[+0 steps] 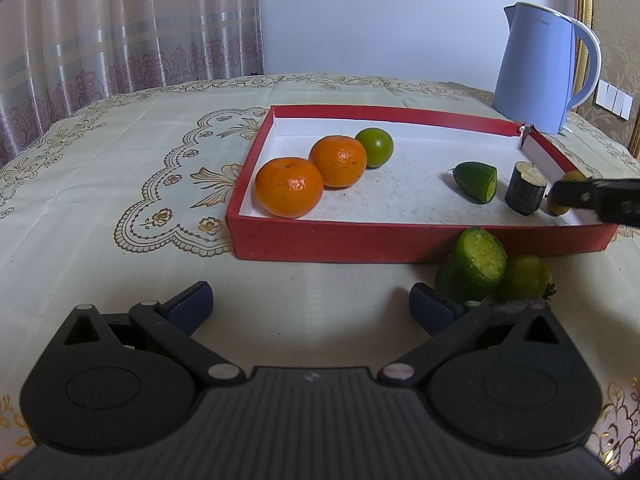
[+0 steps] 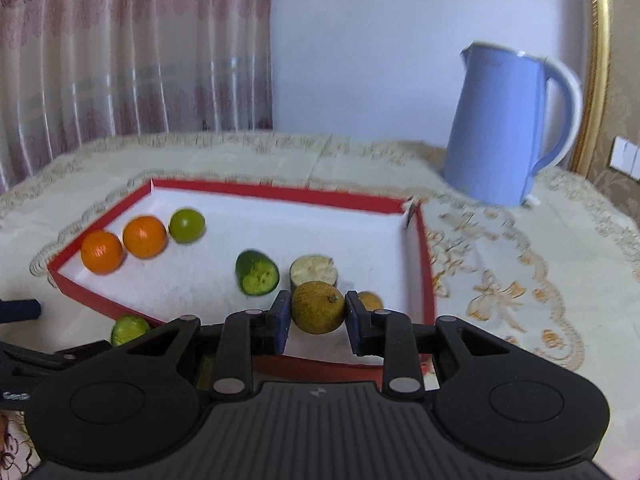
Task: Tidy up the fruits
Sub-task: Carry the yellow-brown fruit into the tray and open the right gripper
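Two near wrist views, shared tray (image 1: 420, 246)

Soft, even daylight filters through the curtain (image 1: 120, 28) at left. The oranges (image 1: 289, 192) carry small glints and shadows stay faint. The left wrist view is sharp; the right is motion-blurred — the kettle (image 2: 508, 128) smears — and both bow at the edges.

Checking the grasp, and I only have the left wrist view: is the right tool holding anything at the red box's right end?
Observer: Yes, the right tool is shut on a round brownish-yellow fruit.
Operator: Is there another fruit like it nearby?
Observer: Yes, a smaller brownish fruit lies in the red cardboard box, just behind the tool's right finger.
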Demonstrator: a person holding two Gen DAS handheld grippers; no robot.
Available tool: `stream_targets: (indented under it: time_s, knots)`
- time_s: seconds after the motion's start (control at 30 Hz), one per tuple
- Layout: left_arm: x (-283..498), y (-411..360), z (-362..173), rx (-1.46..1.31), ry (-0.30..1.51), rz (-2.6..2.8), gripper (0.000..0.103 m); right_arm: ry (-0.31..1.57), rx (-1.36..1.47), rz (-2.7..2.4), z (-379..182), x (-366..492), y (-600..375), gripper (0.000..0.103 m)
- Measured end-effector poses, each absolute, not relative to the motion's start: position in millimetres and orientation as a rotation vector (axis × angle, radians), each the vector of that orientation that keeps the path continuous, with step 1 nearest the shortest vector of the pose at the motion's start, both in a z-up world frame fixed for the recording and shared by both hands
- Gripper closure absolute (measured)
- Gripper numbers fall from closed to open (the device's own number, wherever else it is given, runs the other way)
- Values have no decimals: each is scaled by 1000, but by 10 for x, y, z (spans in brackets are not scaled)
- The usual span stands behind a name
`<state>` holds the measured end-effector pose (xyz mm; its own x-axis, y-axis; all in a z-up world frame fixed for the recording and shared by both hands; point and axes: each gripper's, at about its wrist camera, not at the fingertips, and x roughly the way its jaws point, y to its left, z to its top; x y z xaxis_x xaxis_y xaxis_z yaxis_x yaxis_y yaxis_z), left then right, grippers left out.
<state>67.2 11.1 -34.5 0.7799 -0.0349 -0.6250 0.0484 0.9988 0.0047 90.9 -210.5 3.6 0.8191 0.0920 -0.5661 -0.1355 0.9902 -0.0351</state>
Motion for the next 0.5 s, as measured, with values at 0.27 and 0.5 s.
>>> stream_targets:
  time_s: [0.27,0.5]
  knots:
    - [672,110,-345,21,675,-45,0,652,-88,105,-98,1147,-2021,75]
    - [672,109,-344,21,675,-45,0,664,-96,65,-211,1365,-1994,75]
